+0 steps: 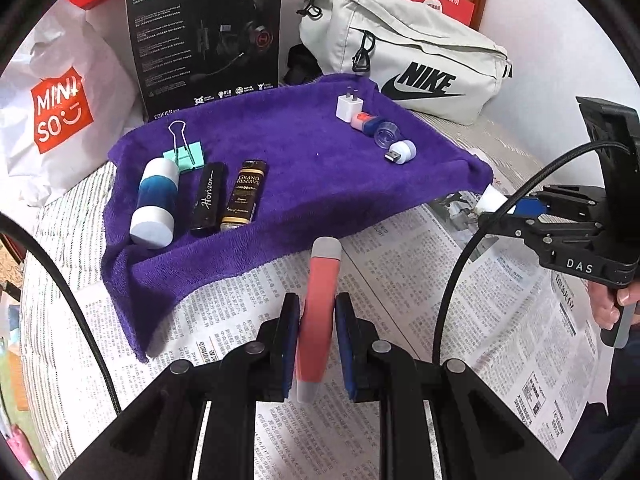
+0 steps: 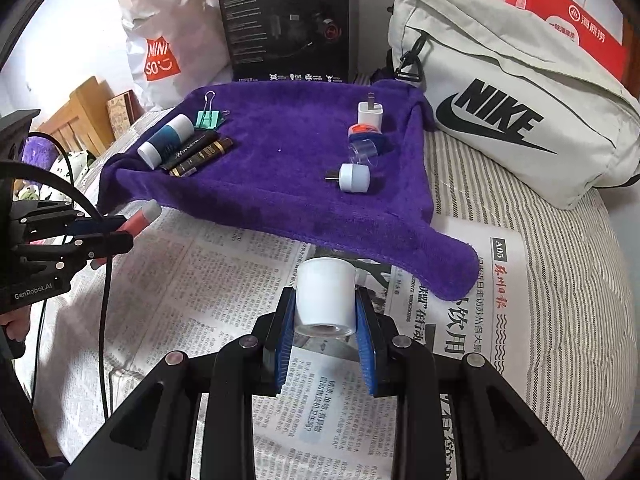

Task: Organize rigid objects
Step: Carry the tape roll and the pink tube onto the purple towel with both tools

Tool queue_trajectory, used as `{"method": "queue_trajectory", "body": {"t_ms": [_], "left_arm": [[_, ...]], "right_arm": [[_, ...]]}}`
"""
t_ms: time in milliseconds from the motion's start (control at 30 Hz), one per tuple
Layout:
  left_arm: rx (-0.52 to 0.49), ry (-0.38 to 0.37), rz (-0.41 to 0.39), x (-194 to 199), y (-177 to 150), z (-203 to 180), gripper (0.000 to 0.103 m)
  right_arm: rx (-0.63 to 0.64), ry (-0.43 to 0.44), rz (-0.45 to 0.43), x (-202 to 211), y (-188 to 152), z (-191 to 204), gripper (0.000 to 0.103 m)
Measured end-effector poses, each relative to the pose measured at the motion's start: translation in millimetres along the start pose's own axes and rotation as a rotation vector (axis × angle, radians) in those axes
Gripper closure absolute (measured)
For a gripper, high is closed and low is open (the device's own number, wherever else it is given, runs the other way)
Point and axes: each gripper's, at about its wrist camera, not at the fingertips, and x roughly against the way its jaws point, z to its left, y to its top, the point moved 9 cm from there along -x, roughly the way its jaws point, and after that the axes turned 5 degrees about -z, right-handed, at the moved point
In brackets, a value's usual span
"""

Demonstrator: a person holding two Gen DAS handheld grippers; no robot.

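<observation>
Partly hidden by left gripper point(image 1: 317, 344), gripped pink tube point(image 1: 320, 300), right gripper point(image 2: 325, 336) clamping white cap point(image 2: 326, 300), base unseen

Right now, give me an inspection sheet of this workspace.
Surface: purple towel over newspaper on striped bedding.
Job's things: left group, white-blue tube and two dark tubes; right group, white charger and USB plug.
Clutter: green binder clip.
Grippers: left gripper shut on pink tube; right gripper shut on white cap.
Cables: black cable by the right gripper.
Surroundings: Nike bag, headset box, Miniso bag.
</observation>
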Motion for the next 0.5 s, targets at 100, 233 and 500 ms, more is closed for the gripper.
{"method": "queue_trajectory", "body": {"t_ms": [100,233,500], "left_arm": [[-0.003,0.005,-0.007,2.9,2.7,-0.3,0.085],[0.002,0.005,-0.02,6.7,8.0,-0.9,0.085],[0.032,0.023,-0.043,11.3,21.3,5.1,0.085]], "right_arm": [[-0.011,0.002,0.009,-1.3,0.3,-0.1,0.074],[-0.01,0.004,0.004,-1.0,2.6,0.7,0.074],[-0.002,0.001,-0.018,3.0,13.2,2.4,0.074]]}}
